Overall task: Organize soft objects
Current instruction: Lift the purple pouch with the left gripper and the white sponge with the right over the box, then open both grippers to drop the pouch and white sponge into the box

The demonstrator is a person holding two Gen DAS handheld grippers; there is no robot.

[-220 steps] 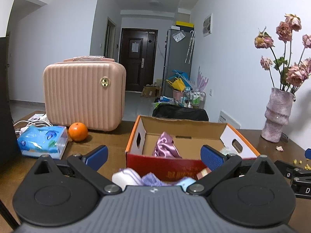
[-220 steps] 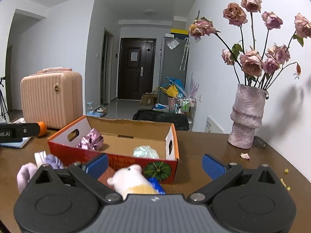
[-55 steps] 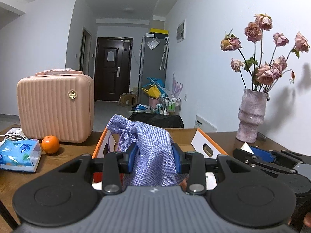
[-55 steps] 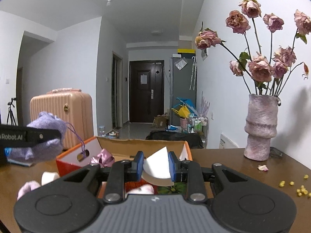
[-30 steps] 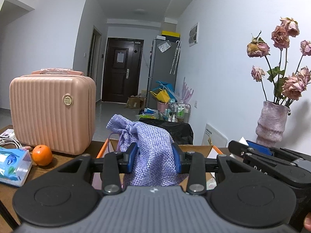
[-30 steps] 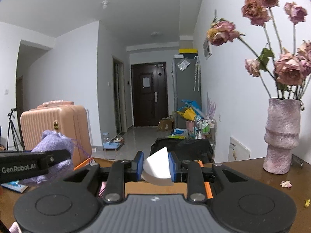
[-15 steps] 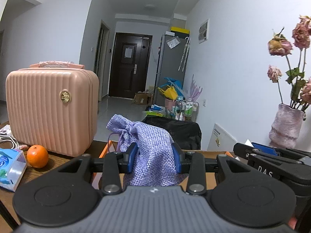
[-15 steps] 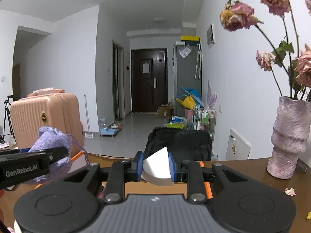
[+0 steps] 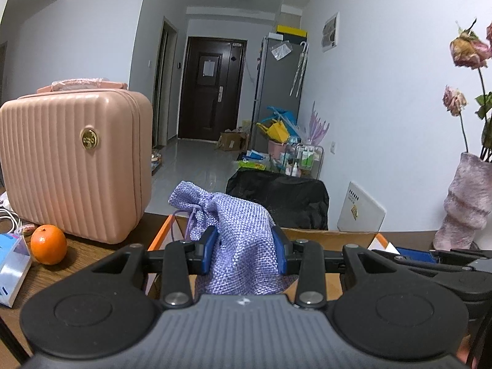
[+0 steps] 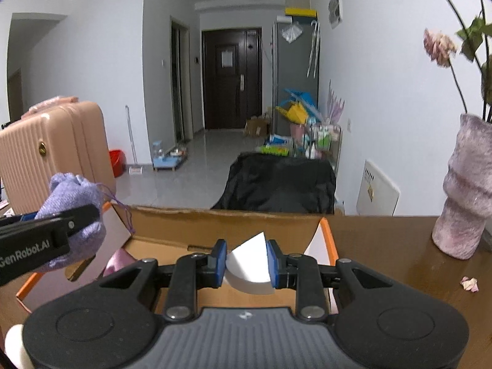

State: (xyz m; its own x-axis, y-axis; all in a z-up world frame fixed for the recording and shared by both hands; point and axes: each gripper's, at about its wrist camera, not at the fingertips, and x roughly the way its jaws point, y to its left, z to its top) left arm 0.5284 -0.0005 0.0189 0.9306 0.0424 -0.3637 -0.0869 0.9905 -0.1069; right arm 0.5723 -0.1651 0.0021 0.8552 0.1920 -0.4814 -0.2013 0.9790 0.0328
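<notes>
Since a second ago both grippers have carried their loads forward over the cardboard box [image 10: 233, 221], so the box's far wall now sits just beyond the fingertips and the pink suitcase [image 9: 73, 163] looms larger at ten o'clock in the left wrist view.

The left gripper [image 9: 244, 253] is clamped narrowly on a lilac woven pouch [image 9: 236, 233], whose gathered neck and drawstring stick up toward eleven o'clock. The right gripper [image 10: 247, 261] is pinched almost fully together on a white wedge-shaped sponge [image 10: 250, 264], held above the box's open top.

Inside the box, the right wrist view shows a shiny pink fabric piece [image 10: 118, 263] at about eight o'clock, under the pouch; the rest of the floor is hidden by the grippers.

Only the left wrist view shows the orange [image 9: 48, 244] and the blue tissue pack [image 9: 10, 264] on the wooden table [image 9: 92, 247], at nine o'clock. Only the right wrist view shows the left gripper from the side, at nine o'clock, with the pouch bulging around its fingers, and a fallen petal [image 10: 469, 283] at three o'clock near the vase [image 10: 467, 196].
</notes>
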